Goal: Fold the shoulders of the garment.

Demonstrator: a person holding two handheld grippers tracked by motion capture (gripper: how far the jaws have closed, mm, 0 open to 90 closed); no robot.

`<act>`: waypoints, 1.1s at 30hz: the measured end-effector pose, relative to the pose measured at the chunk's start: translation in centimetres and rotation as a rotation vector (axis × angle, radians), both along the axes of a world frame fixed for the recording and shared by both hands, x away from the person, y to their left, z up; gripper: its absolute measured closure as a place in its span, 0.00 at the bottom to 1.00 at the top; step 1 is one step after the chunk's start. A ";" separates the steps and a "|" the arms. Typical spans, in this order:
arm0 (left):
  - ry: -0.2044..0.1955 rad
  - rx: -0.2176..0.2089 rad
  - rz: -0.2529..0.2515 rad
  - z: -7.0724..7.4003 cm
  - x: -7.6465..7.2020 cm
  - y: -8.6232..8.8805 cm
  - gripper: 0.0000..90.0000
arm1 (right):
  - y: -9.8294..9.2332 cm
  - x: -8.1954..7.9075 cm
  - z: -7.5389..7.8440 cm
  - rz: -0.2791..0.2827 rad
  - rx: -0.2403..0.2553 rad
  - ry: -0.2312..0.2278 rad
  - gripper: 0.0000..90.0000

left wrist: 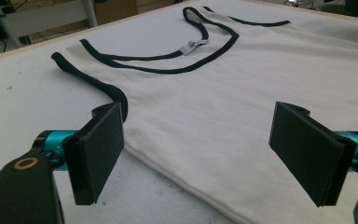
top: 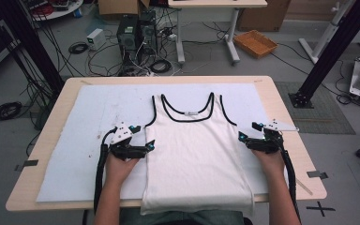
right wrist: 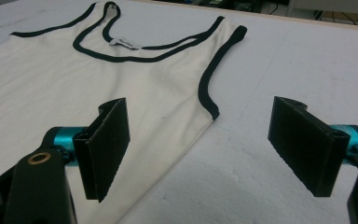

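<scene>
The white tank top (top: 192, 154) with black trim lies flat and face up in the middle of the white mat (top: 89, 140) on the tabletop (top: 51, 122), its straps pointing away from the person and its hem hanging just over the near edge. The left gripper (top: 150, 145) is held at the garment's left side seam and the right gripper (top: 240, 137) at the right seam, both just below the armholes; the fingers (left wrist: 100, 151) of each are spread wide with nothing between them. If only the upper layer is pinched, the two layers may be pulled apart and wrinkled. If the lower fingers dig into the soft mat, it may be lifted along, and uneven pulls could skew any fold or drag the hem off the edge
</scene>
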State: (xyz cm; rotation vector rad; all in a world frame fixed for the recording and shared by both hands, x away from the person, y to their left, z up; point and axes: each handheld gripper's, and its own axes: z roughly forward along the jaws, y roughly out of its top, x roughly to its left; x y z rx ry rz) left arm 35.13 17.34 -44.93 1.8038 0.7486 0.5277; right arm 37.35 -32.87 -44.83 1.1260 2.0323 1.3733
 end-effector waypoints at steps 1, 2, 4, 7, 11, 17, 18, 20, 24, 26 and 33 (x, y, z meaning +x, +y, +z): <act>0.002 0.001 0.000 0.0 0.0 0.0 0.20 | 0.0 0.0 0.0 -0.001 -0.001 0.000 0.23; 0.004 0.002 0.002 0.0 0.0 0.0 0.20 | 0.0 0.0 0.0 -0.001 0.001 0.001 0.23; 0.005 0.009 -0.001 0.0 0.1 -0.1 0.20 | 0.0 0.0 0.0 -0.002 0.000 0.000 0.23; 0.014 0.005 0.001 0.0 0.1 -0.1 0.20 | -0.1 0.0 0.0 -0.003 0.002 0.000 0.23; 0.025 0.002 0.004 0.0 0.3 0.0 0.20 | 0.0 0.1 0.0 -0.006 -0.004 0.002 0.23; 0.024 0.007 -0.001 0.0 0.2 -0.1 0.20 | 0.1 0.0 0.0 -0.012 -0.016 -0.003 0.23; 0.023 0.009 -0.004 0.0 0.2 -0.1 0.20 | 0.1 0.0 0.0 -0.011 -0.017 -0.002 0.23; 0.023 0.010 -0.003 0.0 0.2 -0.1 0.20 | 0.2 0.0 0.0 -0.014 -0.020 -0.002 0.23; 0.022 0.010 -0.002 0.0 0.2 -0.1 0.20 | 0.3 0.0 0.0 -0.013 -0.034 -0.004 0.23; 0.020 0.008 0.000 0.0 0.2 -0.1 0.20 | 0.3 0.0 0.0 -0.008 -0.039 -0.008 0.23; 0.018 0.011 0.003 0.0 0.2 0.0 0.20 | 0.2 0.2 0.0 -0.020 -0.029 0.005 0.23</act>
